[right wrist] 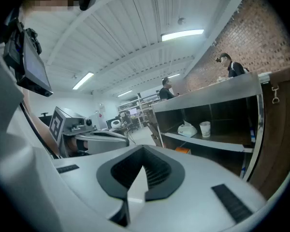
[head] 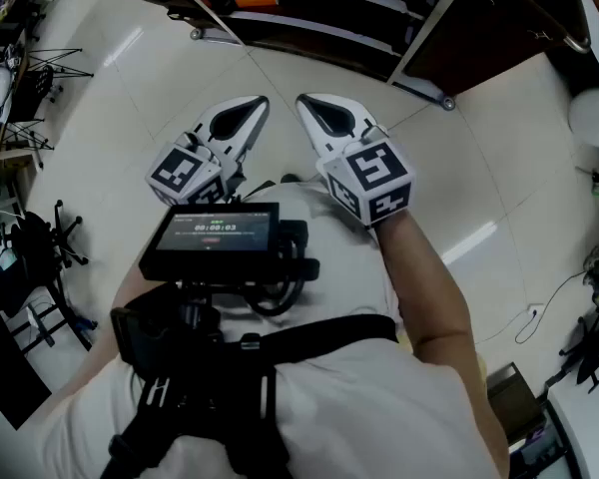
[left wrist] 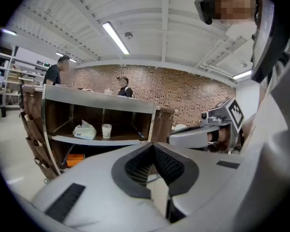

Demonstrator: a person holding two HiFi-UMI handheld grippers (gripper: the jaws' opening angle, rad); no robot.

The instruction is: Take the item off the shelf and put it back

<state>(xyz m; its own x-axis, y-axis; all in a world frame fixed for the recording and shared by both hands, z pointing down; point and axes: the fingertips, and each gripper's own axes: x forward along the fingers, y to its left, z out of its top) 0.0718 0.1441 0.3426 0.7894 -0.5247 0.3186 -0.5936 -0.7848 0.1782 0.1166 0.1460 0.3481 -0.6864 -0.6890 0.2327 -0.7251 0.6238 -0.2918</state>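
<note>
The left gripper (head: 261,103) is clenched on nothing. In its own view the two dark pads meet at the tip, and only pale floor shows through the hollow behind them. From overhead it hangs in front of the person's chest, nose toward twelve o'clock and tipped a little downward, over the pale tiled floor (head: 110,88). Just beside it, at its three o'clock, the right gripper (head: 302,100) is clenched too and empty, pointing the same way. The two noses stand near each other without touching. At six o'clock of both, a small lit screen (head: 212,234) sits on the chest rig.

The shelf (left wrist: 99,103) stands well apart from both grippers, at twelve o'clock in the head view. From the left gripper view it lies at ten o'clock of the jaws, a dark open unit with a pale top board. On its middle board a white crumpled bag (left wrist: 84,130) lies to the left. A white paper cup (left wrist: 107,130) stands upright at the bag's three o'clock, near it but apart. An orange box (left wrist: 75,159) sits on the board below, at seven o'clock of the bag. Neither gripper touches any of these. Behind the shelf a person (left wrist: 53,71) stands at the left end and a second person (left wrist: 124,87) toward the middle, before a brick wall (left wrist: 183,93).
</note>
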